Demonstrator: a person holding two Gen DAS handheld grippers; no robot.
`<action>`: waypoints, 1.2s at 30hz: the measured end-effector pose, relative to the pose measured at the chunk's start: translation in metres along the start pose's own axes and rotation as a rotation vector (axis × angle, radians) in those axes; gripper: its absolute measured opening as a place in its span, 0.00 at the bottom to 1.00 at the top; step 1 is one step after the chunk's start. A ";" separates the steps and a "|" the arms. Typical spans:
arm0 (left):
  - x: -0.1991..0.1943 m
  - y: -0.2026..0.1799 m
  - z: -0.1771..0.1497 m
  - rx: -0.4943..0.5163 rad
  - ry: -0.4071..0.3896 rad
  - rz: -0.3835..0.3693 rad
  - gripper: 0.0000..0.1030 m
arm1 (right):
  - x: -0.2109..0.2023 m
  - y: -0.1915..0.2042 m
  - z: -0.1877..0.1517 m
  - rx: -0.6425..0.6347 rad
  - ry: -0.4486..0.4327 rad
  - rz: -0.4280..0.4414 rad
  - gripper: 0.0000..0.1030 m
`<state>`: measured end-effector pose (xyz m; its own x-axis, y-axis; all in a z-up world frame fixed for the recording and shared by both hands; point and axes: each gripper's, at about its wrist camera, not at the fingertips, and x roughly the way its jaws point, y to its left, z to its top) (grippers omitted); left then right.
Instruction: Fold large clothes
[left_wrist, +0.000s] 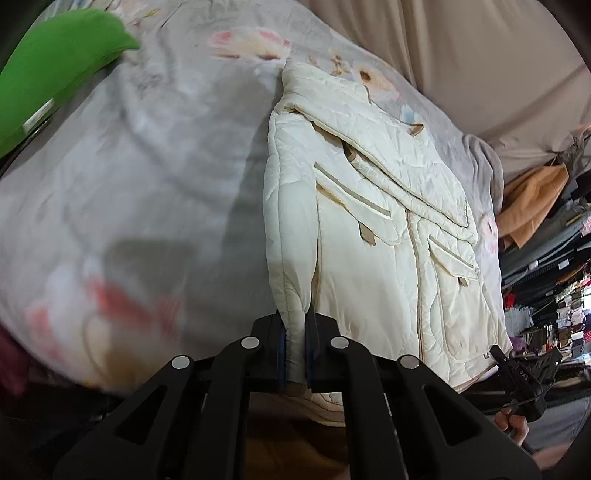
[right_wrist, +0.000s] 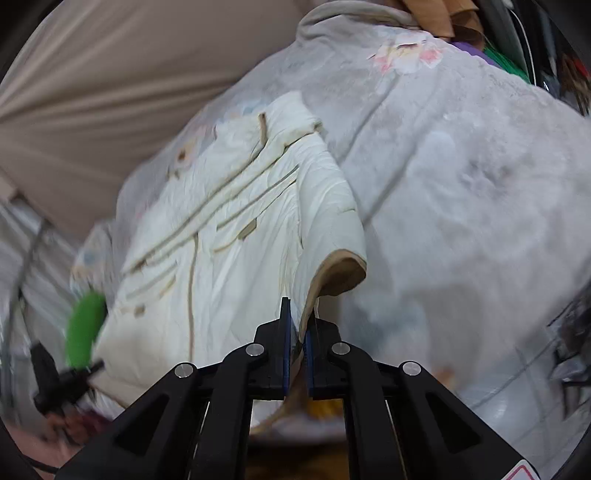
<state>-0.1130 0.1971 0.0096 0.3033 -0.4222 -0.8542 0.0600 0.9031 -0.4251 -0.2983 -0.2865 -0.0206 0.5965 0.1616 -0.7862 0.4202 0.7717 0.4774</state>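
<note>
Both jaws pinched the cream jacket's (left_wrist: 373, 236) near hem: left gripper (left_wrist: 295, 354) and right gripper (right_wrist: 297, 354) at opposite corners, its length running away toward the collar.

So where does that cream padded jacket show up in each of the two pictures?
Left wrist view: cream jacket fills centre-right, its hem pinched in the left tongs.
Right wrist view: centre-left, its brown-lined edge pinched in the right tongs.
Shared landmark: the grey flowered blanket under it.
</note>
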 end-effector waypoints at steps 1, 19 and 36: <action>-0.007 0.003 -0.008 -0.005 0.014 0.006 0.06 | -0.011 0.003 -0.011 -0.031 0.031 -0.012 0.05; 0.046 -0.086 0.197 0.117 -0.333 0.091 0.10 | 0.051 0.063 0.197 -0.026 -0.314 0.124 0.20; 0.101 -0.072 0.227 0.038 -0.332 0.192 0.24 | 0.112 0.030 0.188 -0.194 -0.163 -0.063 0.57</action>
<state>0.1293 0.1075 0.0219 0.6036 -0.2023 -0.7712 0.0053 0.9683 -0.2498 -0.0903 -0.3608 -0.0203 0.6820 0.0207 -0.7311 0.3299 0.8834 0.3328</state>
